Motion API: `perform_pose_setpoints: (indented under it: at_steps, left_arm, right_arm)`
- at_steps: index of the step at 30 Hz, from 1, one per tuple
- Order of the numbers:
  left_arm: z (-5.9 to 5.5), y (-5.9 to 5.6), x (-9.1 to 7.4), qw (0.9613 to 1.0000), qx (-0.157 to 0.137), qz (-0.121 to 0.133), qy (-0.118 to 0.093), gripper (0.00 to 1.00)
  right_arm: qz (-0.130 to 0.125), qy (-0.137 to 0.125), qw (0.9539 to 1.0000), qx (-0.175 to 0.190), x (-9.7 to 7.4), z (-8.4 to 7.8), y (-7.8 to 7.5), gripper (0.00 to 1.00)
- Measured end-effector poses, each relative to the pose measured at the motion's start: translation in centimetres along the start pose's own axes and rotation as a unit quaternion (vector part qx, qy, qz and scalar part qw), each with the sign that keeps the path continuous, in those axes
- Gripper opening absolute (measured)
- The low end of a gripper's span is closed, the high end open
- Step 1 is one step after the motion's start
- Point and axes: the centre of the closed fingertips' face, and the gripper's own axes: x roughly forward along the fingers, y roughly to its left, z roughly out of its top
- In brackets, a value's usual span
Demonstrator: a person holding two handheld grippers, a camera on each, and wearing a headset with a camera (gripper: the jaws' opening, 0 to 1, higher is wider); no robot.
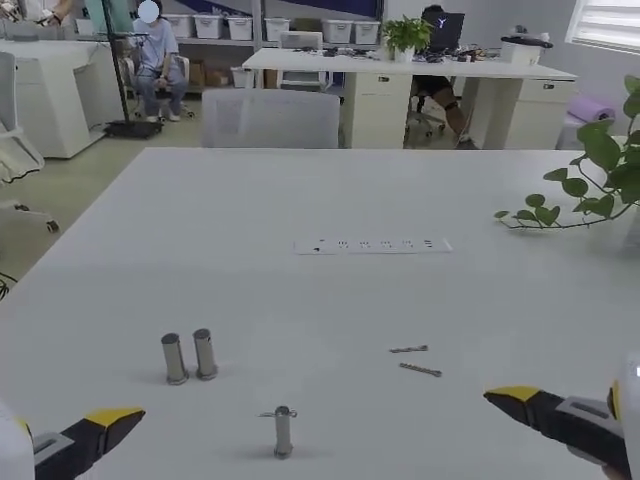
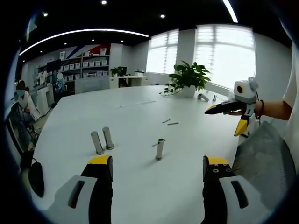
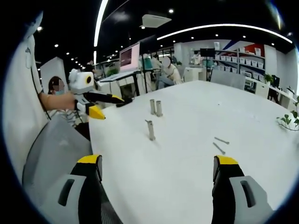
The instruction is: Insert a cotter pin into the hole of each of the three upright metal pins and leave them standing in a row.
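Front pin [image 1: 283, 435] w/ cotter [image 1: 268, 413] in; L tongs [image 2: 158, 161], R tongs [image 3: 157, 160] wide.

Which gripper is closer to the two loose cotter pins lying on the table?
Right. The right gripper is just right of the loose cotter pins; the left gripper is far to their left, past the metal pins.

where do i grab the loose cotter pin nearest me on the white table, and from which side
Grip the nearer thin metal cotter pin across its shank, mid-length, coming straight down from above. It lies flat on the white table, so probably only a top approach gets jaws on both sides. The open right gripper is closer. Which end is the loop is too small to tell.
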Motion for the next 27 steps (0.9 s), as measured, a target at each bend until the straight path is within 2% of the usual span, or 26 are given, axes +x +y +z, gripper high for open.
perform_pose_setpoints:
  at_steps: [2,8,11,17,20,23,27]
  left_arm:
    - [0.2,0.3,0.1,1.0,0.001,0.002,-0.001,0.79]
    - [0.8,2.4,0.4,0.9998,0.003,0.018,-0.004,0.77]
    - [1.1,3.6,0.7,0.9995,-0.006,0.028,-0.012,0.72]
    - [1.4,6.0,1.6,0.9986,-0.004,0.051,-0.011,0.66]
    - [1.7,7.0,2.0,0.998,-0.002,0.061,-0.015,0.64]
    - [1.9,8.5,2.3,0.9961,-0.012,0.086,-0.017,0.55]
    - [2.0,9.7,2.9,0.9951,-0.006,0.097,-0.018,0.51]
  right_arm:
    - [0.001,0.0,1.0,0.001,0.0,-0.1,0.1,1.0]
    - [-0.001,-0.001,1.0,0.008,-0.1,-0.1,-0.1,1.0]
    - [0.003,-0.006,0.9999,0.016,-0.2,0.1,0.0,0.98]
    - [0.005,0.0,0.9997,0.023,-0.3,0.0,0.1,0.96]
    - [0.002,-0.001,0.9997,0.025,-0.4,0.0,-0.1,0.95]
    - [-0.003,-0.001,0.9996,0.028,-0.5,0.0,-0.3,0.95]
    - [-0.008,-0.003,0.9994,0.032,-0.7,0.0,-0.7,0.94]
